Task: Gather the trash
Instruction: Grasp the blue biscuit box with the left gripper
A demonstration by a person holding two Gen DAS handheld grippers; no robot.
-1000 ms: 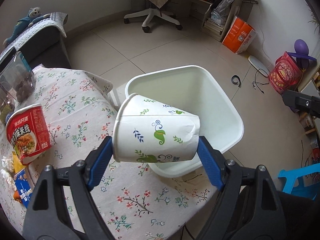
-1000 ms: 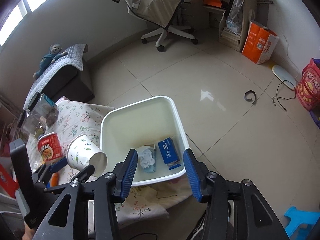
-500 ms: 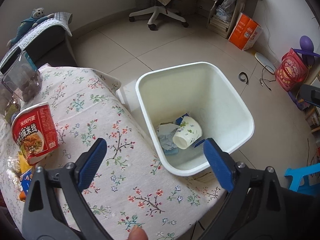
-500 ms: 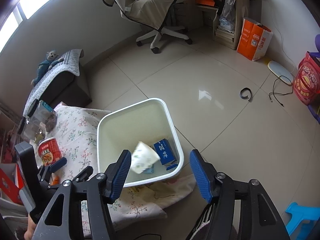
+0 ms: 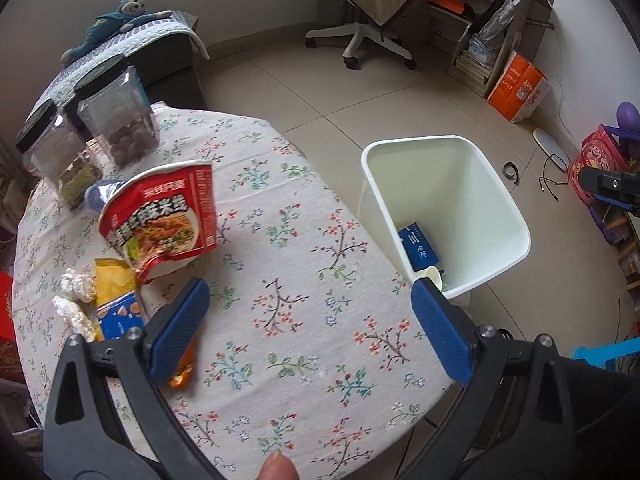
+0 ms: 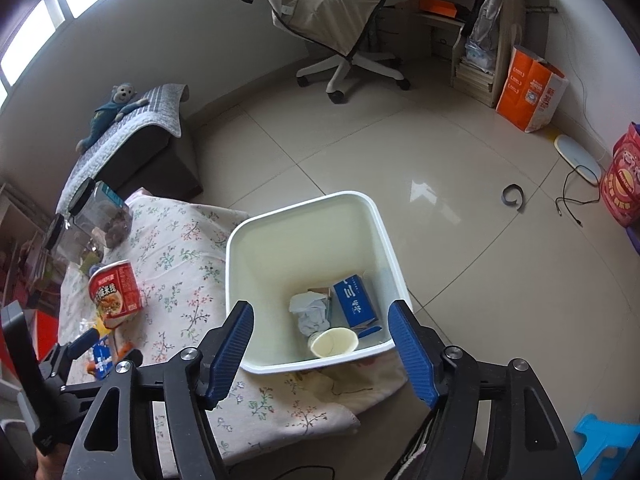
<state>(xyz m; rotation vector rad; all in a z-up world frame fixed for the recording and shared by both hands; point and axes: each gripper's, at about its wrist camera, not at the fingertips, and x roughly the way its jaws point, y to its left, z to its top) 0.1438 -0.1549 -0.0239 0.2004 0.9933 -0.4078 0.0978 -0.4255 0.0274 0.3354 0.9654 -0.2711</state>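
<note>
A white bin stands on the floor beside the table. In it lie a paper cup, a blue carton and crumpled tissue. A red noodle cup stands on the floral tablecloth, with a yellow-blue snack packet, white tissue wads and an orange wrapper next to it. My left gripper is open and empty above the table. My right gripper is open and empty above the bin's near rim.
Two clear jars with black lids stand at the table's far left. An office chair, an orange bag, cables and a red bag are on the tiled floor. A blue stool is near right.
My left gripper opened and dropped the paper cup into the bin, then swung left over the table toward the noodle cup. The right gripper stayed over the bin.
</note>
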